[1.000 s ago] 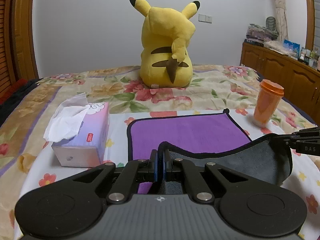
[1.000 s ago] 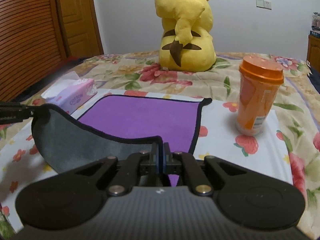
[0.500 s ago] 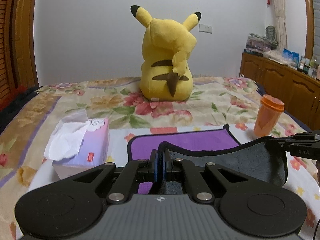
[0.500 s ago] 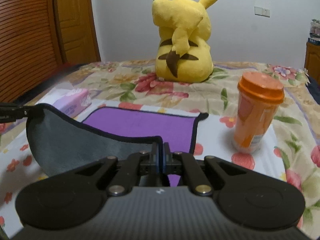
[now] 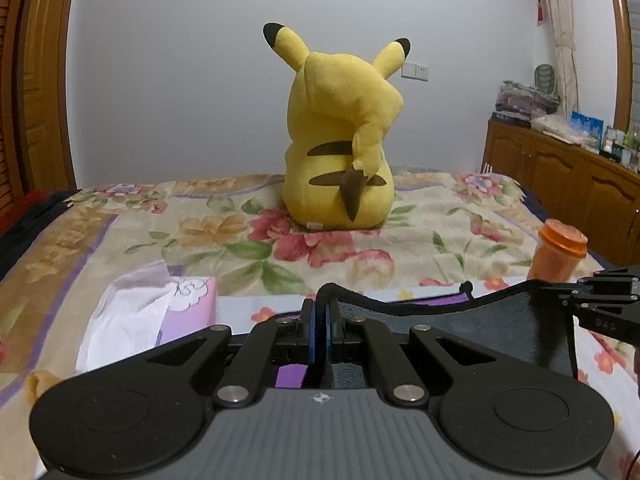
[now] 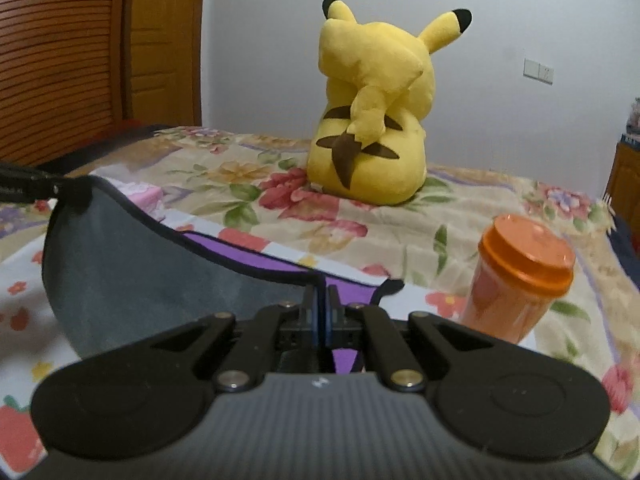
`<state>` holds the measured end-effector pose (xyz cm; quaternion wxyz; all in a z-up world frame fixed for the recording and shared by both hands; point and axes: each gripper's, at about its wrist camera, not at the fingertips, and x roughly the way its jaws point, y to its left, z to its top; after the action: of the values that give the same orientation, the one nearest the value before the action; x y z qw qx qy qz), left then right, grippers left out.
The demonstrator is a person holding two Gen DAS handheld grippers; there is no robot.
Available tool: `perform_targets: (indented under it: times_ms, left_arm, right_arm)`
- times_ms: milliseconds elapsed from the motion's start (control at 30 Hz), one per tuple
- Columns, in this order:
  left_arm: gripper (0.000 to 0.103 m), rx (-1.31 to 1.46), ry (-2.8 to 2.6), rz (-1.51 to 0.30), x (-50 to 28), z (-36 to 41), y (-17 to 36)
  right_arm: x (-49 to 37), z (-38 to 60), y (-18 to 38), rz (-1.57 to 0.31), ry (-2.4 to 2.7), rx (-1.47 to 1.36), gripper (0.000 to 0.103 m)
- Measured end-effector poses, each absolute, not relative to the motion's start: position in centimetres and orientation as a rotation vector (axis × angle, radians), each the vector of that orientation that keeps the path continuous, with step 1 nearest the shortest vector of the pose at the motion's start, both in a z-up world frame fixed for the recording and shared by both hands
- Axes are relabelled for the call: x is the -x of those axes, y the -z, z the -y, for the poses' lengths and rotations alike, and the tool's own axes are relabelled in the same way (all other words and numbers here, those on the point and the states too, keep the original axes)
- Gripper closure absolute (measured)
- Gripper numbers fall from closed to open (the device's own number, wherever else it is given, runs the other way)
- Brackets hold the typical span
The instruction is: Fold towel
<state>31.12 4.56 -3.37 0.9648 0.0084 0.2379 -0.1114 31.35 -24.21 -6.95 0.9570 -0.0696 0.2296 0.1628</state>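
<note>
Left tool point(image 5: 320, 312), nearest the lens at 6 o'clock, is clenched on a black-hemmed corner of the towel point(image 5: 480, 328); its blue pads press the cloth between them. Right tool point(image 6: 322, 304) is likewise clenched on the neighbouring corner of the towel point(image 6: 152, 272). The grey underside hangs as a raised, sagging sheet between the two tools, while a strip of the purple face point(image 6: 280, 264) lies on the bed point(image 6: 248, 184) just beyond. In the left wrist view the right tool point(image 5: 600, 300) appears at 3 o'clock, gripping its corner. A tissue box point(image 5: 160, 312) sits at 9 o'clock of the towel; an orange lidded cup point(image 6: 520, 280) stands upright at 3 o'clock. Farther back, at 12 o'clock, a yellow plush toy point(image 5: 340, 140) sits with its back to the lens, before a white wall point(image 5: 180, 80).
</note>
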Motion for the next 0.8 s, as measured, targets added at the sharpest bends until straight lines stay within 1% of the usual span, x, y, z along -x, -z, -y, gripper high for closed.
perform_targets:
  times_ms: [367, 567, 800]
  left_arm:
    - [0.095, -0.047, 0.2, -0.447, -34.0, -4.1, 2.9]
    - [0.095, -0.087, 0.183, -0.434, -35.9, -3.4, 3.5]
    - [0.095, -0.064, 0.155, -0.442, -37.9, -3.9, 5.0]
  right_arm:
    - [-33.8, 23.7, 6.5, -0.4, -0.297, 0.17, 0.099]
    - [-35.6, 23.4, 7.2, -0.372, -0.269, 0.193, 0.099]
    - [-37.2, 23.1, 8.1, -0.366, -0.261, 0.237, 0.099]
